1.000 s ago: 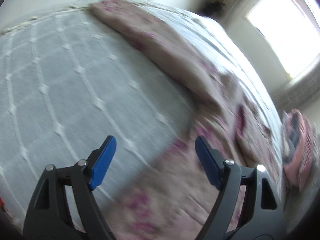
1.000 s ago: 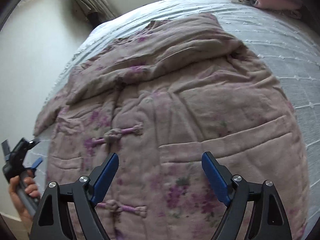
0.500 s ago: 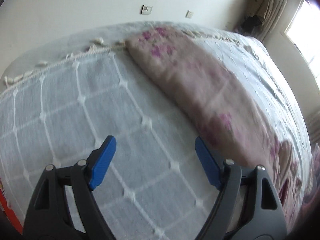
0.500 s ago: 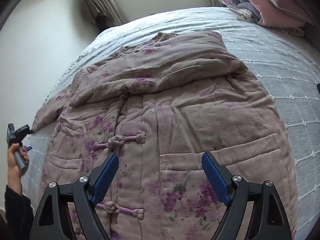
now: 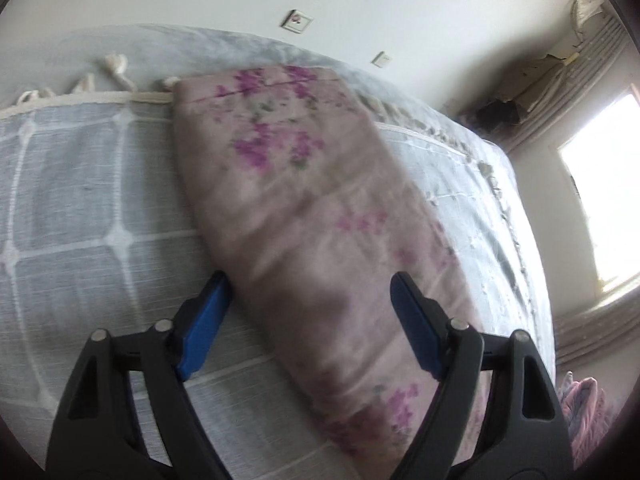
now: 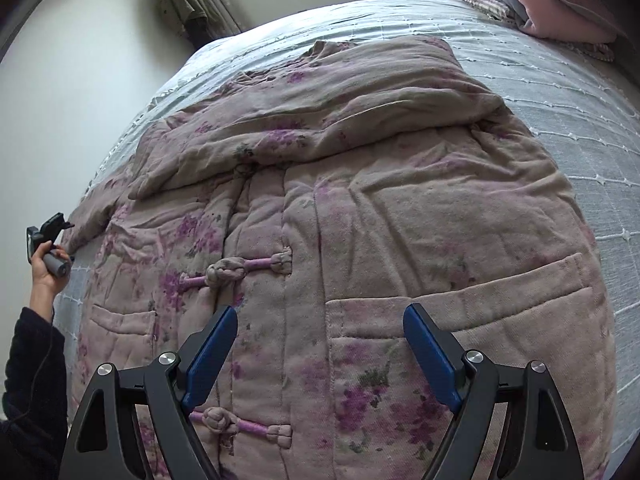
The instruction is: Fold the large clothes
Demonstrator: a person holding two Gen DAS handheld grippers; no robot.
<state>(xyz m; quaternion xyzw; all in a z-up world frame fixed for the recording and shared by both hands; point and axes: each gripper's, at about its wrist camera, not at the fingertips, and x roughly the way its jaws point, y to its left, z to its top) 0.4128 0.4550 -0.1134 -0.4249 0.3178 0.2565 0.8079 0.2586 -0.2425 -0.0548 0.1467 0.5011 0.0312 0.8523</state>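
Note:
A pinkish-beige quilted coat (image 6: 380, 208) with purple flowers and knot buttons lies spread, front up, on the grey-blue bedspread (image 6: 580, 120). One sleeve is folded across the chest. The other sleeve (image 5: 280, 184) stretches to the bed's tasselled edge. My left gripper (image 5: 309, 280) straddles that sleeve and its jaws are closing; the sleeve lies between the blue pads, which stand apart from it. In the right wrist view, the left gripper (image 6: 48, 236) appears in a hand at the sleeve's end. My right gripper (image 6: 320, 312) hovers open over the coat's lower front, between the buttons and a pocket.
Folded pink and grey blankets (image 6: 540, 4) sit at the bed's far right corner. The fringe with tassels (image 5: 112, 68) marks the bed's edge near a white wall with sockets (image 5: 297, 21). A bright window (image 5: 600, 208) and curtains stand beyond the bed.
The left gripper swept from the coat's body across the bedspread to the sleeve near its end, and its jaws narrowed around it. The right gripper stayed where it was.

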